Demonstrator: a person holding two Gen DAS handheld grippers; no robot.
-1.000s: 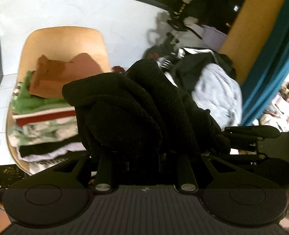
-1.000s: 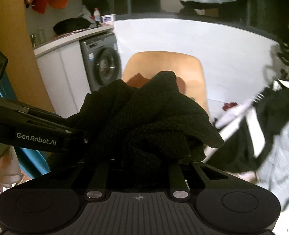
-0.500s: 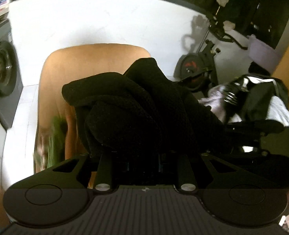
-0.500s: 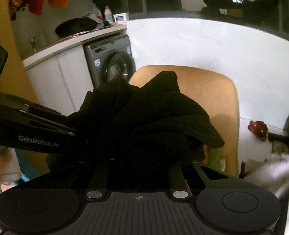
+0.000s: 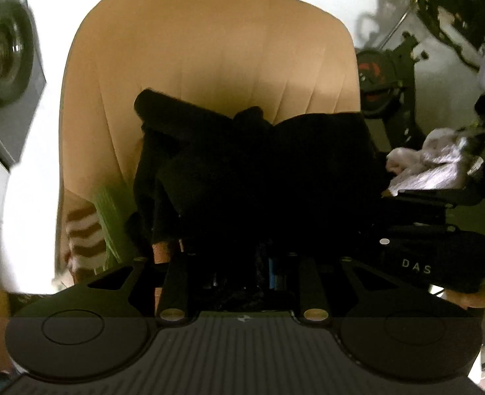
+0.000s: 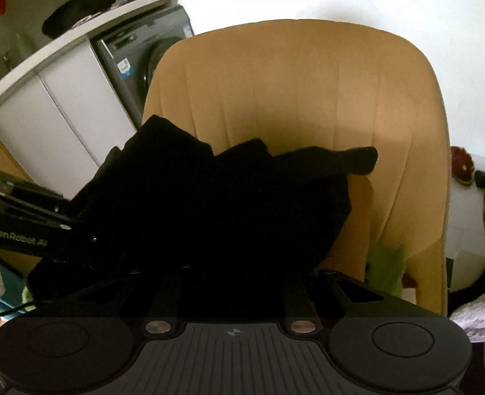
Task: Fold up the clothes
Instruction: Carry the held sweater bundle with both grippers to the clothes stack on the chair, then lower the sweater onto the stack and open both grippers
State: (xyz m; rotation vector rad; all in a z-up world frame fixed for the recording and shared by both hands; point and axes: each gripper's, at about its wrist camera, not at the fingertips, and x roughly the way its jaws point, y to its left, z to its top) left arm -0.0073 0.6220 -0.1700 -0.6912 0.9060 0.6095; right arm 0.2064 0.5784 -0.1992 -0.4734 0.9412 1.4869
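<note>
Both the left tongs (image 5: 242, 256) and right tongs (image 6: 232, 263) are buried in a bunched black garment (image 5: 259, 171), apparently clamped on it, though the tips are hidden. The garment hangs before the tan chair (image 5: 209, 56) back, above folded green and striped clothes (image 5: 94, 223) on the seat's left edge.

A tan padded chair (image 5: 209, 75) carries the laundry, its ribbed backrest rising at the far side. On its seat lies a pile of folded clothes: a green garment (image 5: 111, 210) shows at the left edge, with a red-and-white striped piece (image 5: 83, 233) just beside it, further left. A black knitted garment (image 6: 209, 204) sits over the pile, covering most of it; whether it rests fully on the pile cannot be told. A bit of green cloth shows at the right too.
</note>
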